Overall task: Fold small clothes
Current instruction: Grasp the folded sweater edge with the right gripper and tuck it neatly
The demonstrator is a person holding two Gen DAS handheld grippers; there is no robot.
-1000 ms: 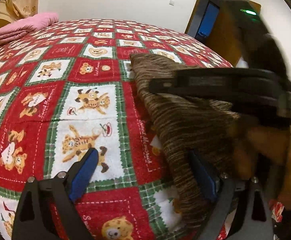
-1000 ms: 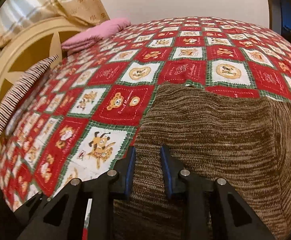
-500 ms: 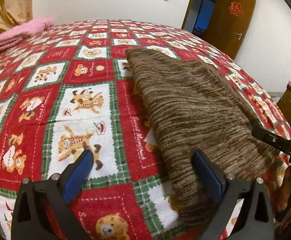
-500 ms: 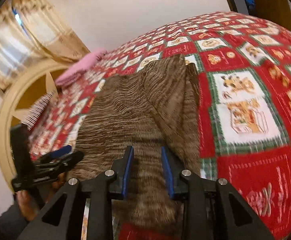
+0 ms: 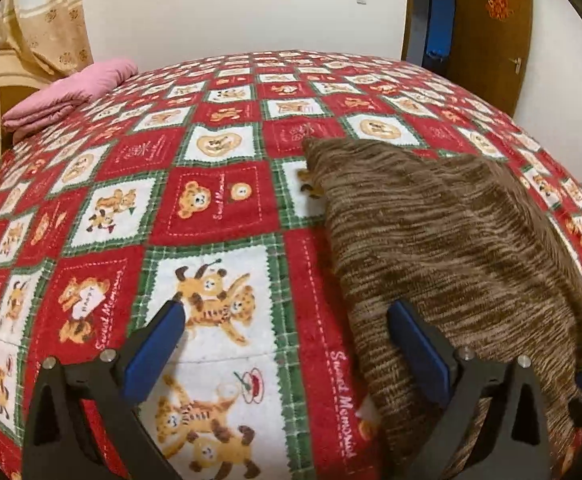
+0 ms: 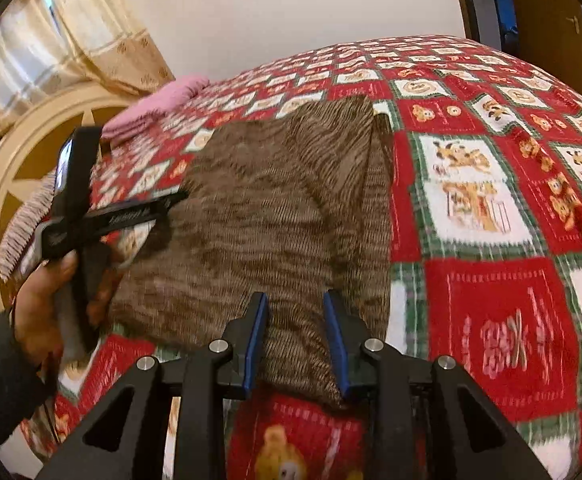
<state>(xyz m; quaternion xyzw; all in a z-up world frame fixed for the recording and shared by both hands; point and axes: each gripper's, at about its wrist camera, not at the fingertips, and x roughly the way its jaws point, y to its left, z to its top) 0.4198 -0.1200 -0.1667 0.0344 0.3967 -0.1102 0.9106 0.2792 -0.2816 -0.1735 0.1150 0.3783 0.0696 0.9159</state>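
Observation:
A brown striped knit garment lies folded flat on the red bear-pattern bedspread. My left gripper is open wide, low over the bedspread at the garment's left edge; its right finger rests on the knit. In the right wrist view the garment lies ahead, and my right gripper stands narrowly open with the garment's near edge between its pads; whether it grips is unclear. The left gripper's body and the hand holding it show at the left.
A folded pink cloth lies at the far left of the bed, by a cream headboard and curtains. A striped pillow is at the bed's left side. A brown door stands behind on the right.
My right gripper swung from the garment's left side to its near end. The left gripper turned left and lowered slightly, staying open.

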